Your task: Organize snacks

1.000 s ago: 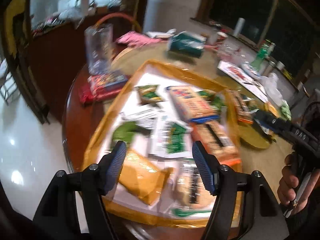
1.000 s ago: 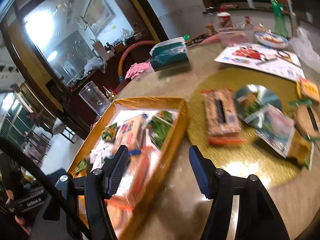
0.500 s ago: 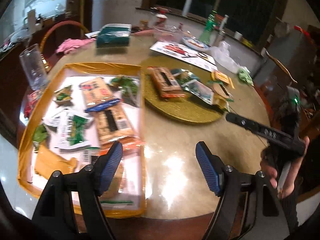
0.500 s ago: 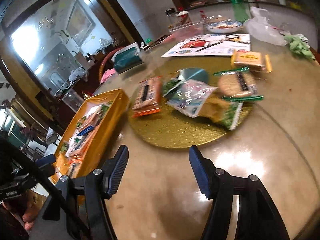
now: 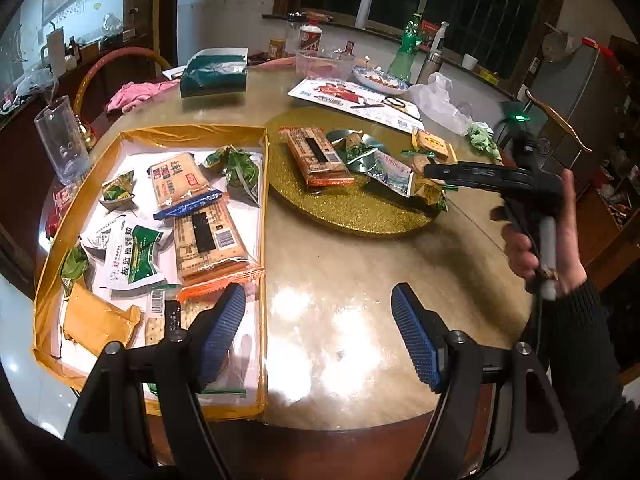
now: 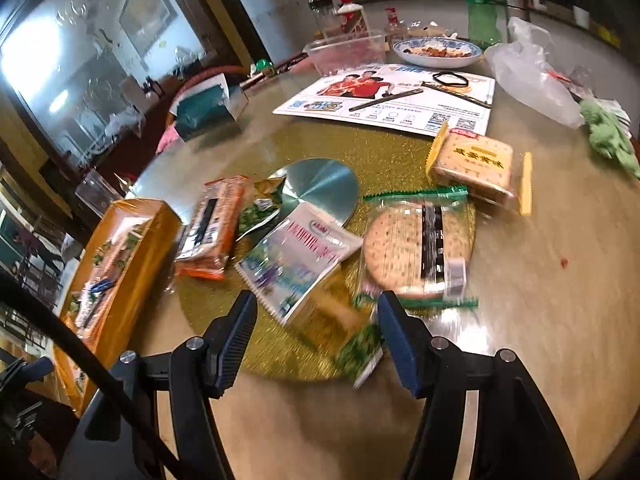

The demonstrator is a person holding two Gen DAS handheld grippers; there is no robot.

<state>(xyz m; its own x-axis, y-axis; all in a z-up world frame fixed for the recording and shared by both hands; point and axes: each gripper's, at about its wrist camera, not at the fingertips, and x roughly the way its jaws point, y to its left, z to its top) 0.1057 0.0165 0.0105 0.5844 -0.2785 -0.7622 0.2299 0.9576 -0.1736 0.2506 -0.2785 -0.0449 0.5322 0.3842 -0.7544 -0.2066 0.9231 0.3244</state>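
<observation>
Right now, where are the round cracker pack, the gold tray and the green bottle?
round cracker pack (image 6: 416,254): right wrist view, middle of the clear wrapper.
gold tray (image 5: 192,134): left wrist view, far rim.
green bottle (image 5: 405,56): left wrist view, on its body.

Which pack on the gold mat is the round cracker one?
Find the gold mat on the round table. At its near right edge lies the round cracker pack, clear wrap with green sealed ends. Its neighbours are rectangular; only this one shows round speckled crackers.
</observation>
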